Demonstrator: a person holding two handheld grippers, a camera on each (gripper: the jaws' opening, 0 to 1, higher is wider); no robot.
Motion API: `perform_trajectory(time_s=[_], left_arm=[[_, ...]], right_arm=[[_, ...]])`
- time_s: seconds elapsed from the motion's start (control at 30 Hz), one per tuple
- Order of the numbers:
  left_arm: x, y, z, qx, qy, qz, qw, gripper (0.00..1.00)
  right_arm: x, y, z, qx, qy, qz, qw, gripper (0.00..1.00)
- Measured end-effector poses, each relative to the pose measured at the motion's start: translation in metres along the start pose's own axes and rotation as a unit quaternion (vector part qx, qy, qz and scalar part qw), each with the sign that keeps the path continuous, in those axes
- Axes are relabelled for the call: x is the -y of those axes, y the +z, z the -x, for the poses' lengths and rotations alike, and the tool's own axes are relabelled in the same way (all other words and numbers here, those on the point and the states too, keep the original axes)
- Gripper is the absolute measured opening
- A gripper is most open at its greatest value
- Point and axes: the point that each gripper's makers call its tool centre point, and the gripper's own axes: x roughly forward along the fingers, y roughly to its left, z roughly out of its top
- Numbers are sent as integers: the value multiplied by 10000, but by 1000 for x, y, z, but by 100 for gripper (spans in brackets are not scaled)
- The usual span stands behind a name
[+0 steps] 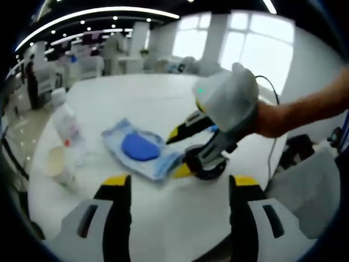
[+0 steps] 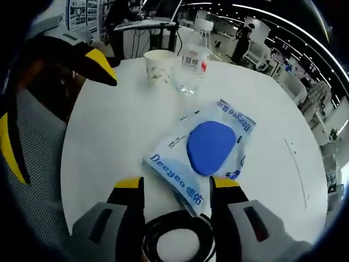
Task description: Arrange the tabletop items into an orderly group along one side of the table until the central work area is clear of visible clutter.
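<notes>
Wet-wipes pack (image 2: pixel 205 151) lies mid-table, so clearing looks barely begun; paper cup (image 2: pixel 160 66) and water bottle (image 2: pixel 193 64) already stand together near one edge. Right gripper (image 2: pixel 177 188) straddles a black tape roll (image 2: pixel 178 240), jaws apart, not clamped; left gripper (image 1: pixel 177 183) hangs open, empty.

Open-plan office: desks with monitors (image 2: pixel 143 12), ceiling light strips (image 1: pixel 98 13), large windows (image 1: pixel 256 43).

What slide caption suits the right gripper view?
Right gripper straddles a black ring beside the blue-lidded wipes pack.
</notes>
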Motion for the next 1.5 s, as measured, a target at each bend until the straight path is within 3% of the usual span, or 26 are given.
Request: perform_trajectory(time_s=[0.13,0.3,0.4,0.7,0.9,1.17,1.33,1.4,1.43,1.5], left_arm=[[-2,1,0,10,7,52,10000,69],[-1,0,-2,-4,-28,51,10000,68],[0,0,-2,-6,-29,64,10000,68],[-1,-2,-2,-23,-27,71,10000,68],[-1,-2,-2,-34,-17,62,10000,67],[0,-3,-3,-57,-32,60,10000,67],[0,-3,-2,-55,-28,54,10000,67],[0,-3,-2,-56,-27,58,10000,67],[0,-3,-2,-58,-24,53,10000,67],[0,-3,-2,-51,-25,58,10000,67]], right_arm=[[-2,-9,-10,-236,11,8,9997,34],[-1,-8,-12,-123,14,-127,9998,14],[-2,-10,-10,-155,-3,169,9997,8],[20,-2,6,37,-103,216,9997,3],[43,-8,25,26,-242,450,9987,1],[48,-22,41,-246,-250,1259,9914,1],[53,-20,43,-260,-466,604,9967,1],[53,-21,42,-331,-539,77,9980,1],[54,-20,41,-314,-557,-426,9970,1],[55,-13,41,-182,-619,-1029,9926,1]])
